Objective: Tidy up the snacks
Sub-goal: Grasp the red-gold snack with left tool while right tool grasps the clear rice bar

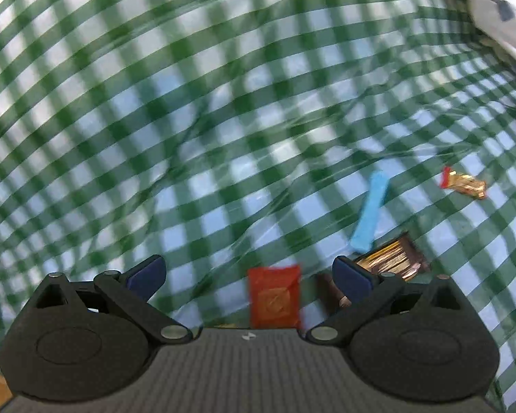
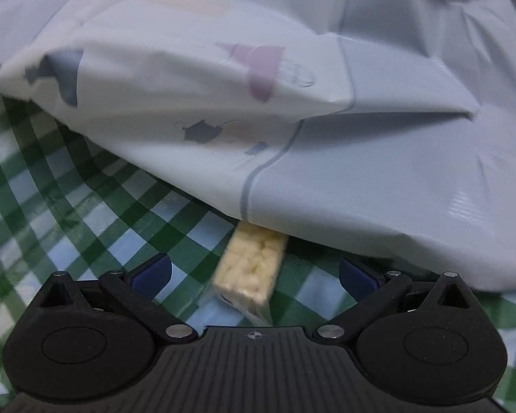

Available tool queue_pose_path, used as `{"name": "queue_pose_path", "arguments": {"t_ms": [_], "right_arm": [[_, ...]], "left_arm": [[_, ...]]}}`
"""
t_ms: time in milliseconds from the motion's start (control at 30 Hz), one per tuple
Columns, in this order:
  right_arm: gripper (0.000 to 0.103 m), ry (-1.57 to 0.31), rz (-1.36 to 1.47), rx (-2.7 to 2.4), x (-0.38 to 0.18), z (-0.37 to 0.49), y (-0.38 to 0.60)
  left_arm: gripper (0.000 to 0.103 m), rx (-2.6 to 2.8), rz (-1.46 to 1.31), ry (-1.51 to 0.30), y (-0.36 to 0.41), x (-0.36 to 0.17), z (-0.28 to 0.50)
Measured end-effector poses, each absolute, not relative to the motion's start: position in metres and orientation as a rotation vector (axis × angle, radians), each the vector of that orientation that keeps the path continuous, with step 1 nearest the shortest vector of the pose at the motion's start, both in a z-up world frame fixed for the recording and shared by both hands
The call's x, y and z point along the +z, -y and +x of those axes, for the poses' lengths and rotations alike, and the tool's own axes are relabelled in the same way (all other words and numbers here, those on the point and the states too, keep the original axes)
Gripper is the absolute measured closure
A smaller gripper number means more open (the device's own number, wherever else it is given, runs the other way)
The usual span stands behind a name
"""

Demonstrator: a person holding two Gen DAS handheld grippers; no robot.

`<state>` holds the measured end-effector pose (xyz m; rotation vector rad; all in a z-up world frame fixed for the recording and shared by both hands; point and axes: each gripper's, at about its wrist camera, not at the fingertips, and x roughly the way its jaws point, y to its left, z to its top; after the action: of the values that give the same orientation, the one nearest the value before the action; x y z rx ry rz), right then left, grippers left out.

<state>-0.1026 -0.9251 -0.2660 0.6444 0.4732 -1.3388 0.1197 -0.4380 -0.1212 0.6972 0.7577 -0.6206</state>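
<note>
My left gripper (image 1: pixel 250 277) and right gripper (image 2: pixel 254 275) look alike: matte black ribbed bodies, two round housings each, angled black linkage arms with silver pivot screws, dark blue finger pads (image 1: pixel 147 277), and a small white crosshair mark.

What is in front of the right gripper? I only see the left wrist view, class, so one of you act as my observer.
Observer: A pale puffed-rice bar in a clear wrapper sits between the right gripper fingers.
Operator: Is it fully in sight?
Observer: No, its far end is tucked under a white plastic bag printed with cartoon shapes.
Operator: Is the bar gripped?
Observer: No, both blue-padded fingers stand wide open, apart from the bar.
</note>
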Motion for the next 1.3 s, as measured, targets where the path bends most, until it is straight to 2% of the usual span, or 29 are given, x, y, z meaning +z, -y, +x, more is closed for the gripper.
{"name": "queue_pose_path", "arguments": {"t_ms": [33, 67, 100, 133, 167, 233, 533, 633, 700, 767, 800, 933, 1067, 1100, 1133, 1167, 1233, 1300], "right_arm": [[0.001, -0.481, 0.611, -1.33, -0.267, -0.098, 0.925], [0.01, -0.487, 0.555, -1.311, -0.268, -0.09, 0.925], [0.024, -0.497, 0.509, -1.288, -0.268, -0.086, 0.924], [0.063, -0.531, 0.47, -1.277, -0.266, -0.086, 0.927], [0.085, -0.542, 0.406, -1.294, -0.265, -0.084, 0.922], [0.103, -0.497, 0.419, -1.237, -0.26, -0.093, 0.911], [0.103, -0.422, 0.542, -0.989, -0.244, -0.18, 0.804], [0.102, -0.406, 0.534, -1.012, -0.25, -0.187, 0.814], [0.092, -0.374, 0.614, -1.037, -0.257, -0.183, 0.84], [0.044, -0.36, 0.66, -1.088, -0.264, -0.174, 0.865], [0.037, -0.358, 0.66, -1.1, -0.266, -0.166, 0.876], [0.034, -0.34, 0.689, -1.16, -0.27, -0.14, 0.91], [0.033, -0.42, 0.718, -1.227, -0.281, -0.118, 0.938], [0.039, -0.438, 0.658, -1.25, -0.282, -0.112, 0.935], [0.057, -0.465, 0.583, -1.26, -0.283, -0.107, 0.928], [0.064, -0.469, 0.55, -1.259, -0.283, -0.106, 0.923], [0.065, -0.456, 0.552, -1.233, -0.283, -0.11, 0.911], [0.065, -0.447, 0.557, -1.195, -0.28, -0.116, 0.892]], "left_arm": [[0.0, -0.652, 0.702, -0.733, 0.444, -0.121, 0.112], [0.0, -0.704, 0.712, -0.693, 0.455, -0.121, 0.106], [0.0, -0.763, 0.729, -0.652, 0.465, -0.123, 0.1], [0.0, -0.82, 0.753, -0.621, 0.477, -0.125, 0.094], [0.0, -0.889, 0.796, -0.59, 0.492, -0.13, 0.088], [0.0, -0.984, 0.868, -0.555, 0.523, -0.141, 0.078], [0.0, -1.333, 1.128, -0.459, 0.62, -0.209, 0.049], [0.0, -1.368, 1.205, -0.449, 0.627, -0.229, 0.045], [0.0, -1.391, 1.23, -0.442, 0.631, -0.237, 0.043], [0.0, -1.419, 1.244, -0.436, 0.633, -0.241, 0.044], [0.0, -1.431, 1.243, -0.438, 0.634, -0.242, 0.044], [0.0, -1.461, 1.239, -0.475, 0.646, -0.242, 0.054], [0.001, -1.481, 1.218, -0.494, 0.649, -0.243, 0.058], [0.006, -1.487, 1.202, -0.503, 0.646, -0.242, 0.057], [0.018, -1.501, 1.183, -0.519, 0.644, -0.241, 0.057], [0.027, -1.524, 1.164, -0.545, 0.641, -0.238, 0.057], [0.084, -1.542, 1.134, -0.59, 0.637, -0.233, 0.055], [0.084, -1.527, 1.151, -0.573, 0.632, -0.231, 0.049]]}}
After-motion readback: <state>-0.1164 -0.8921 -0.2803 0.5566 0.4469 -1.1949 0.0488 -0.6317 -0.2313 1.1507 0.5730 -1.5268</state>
